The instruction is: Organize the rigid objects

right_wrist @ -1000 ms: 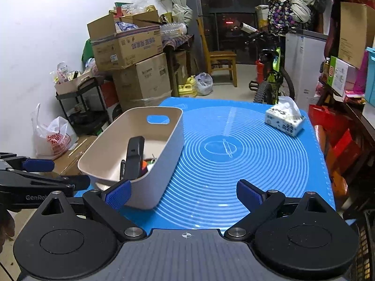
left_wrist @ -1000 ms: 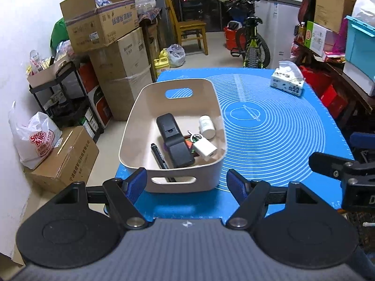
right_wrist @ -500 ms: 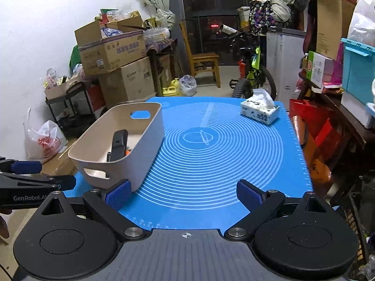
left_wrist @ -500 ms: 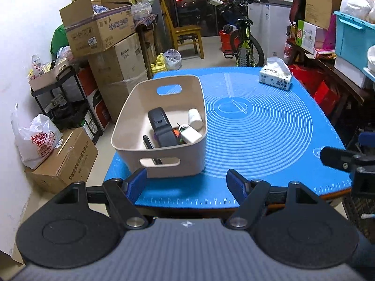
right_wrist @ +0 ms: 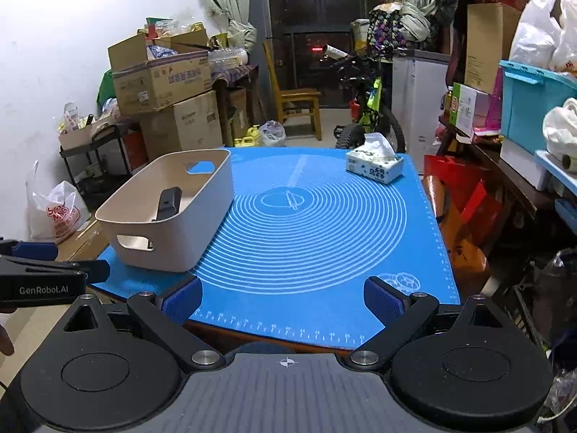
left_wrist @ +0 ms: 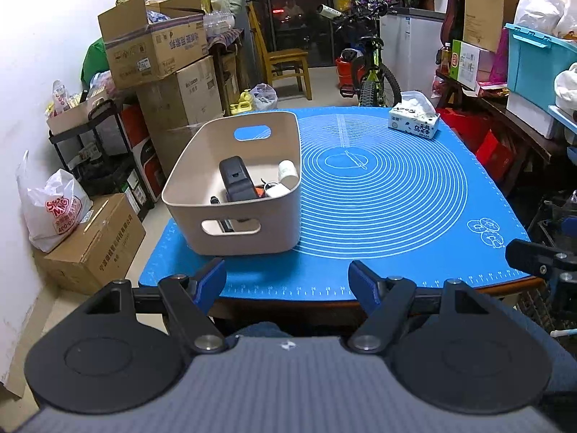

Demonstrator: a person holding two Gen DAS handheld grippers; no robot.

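left tool (left_wrist: pixel 286 281) released | right tool (right_wrist: pixel 283 299) released | bin (left_wrist: pixel 245 232) left on mat (left_wrist: pixel 396 245) | tissue box (left_wrist: pixel 414 124) far corner

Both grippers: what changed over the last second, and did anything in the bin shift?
Both the left gripper and right gripper pulled back from the table, jaws open and empty throughout. The beige bin, its contents and the tissue box on the blue mat stayed put.

Both views off-table, facing mat (left_wrist: pixel 378 195)

Beige bin (left_wrist: pixel 230 216) on blue mat (left_wrist: pixel 389 216), black device (left_wrist: pixel 236 180) inside, left claw (left_wrist: pixel 286 281) spread, empty
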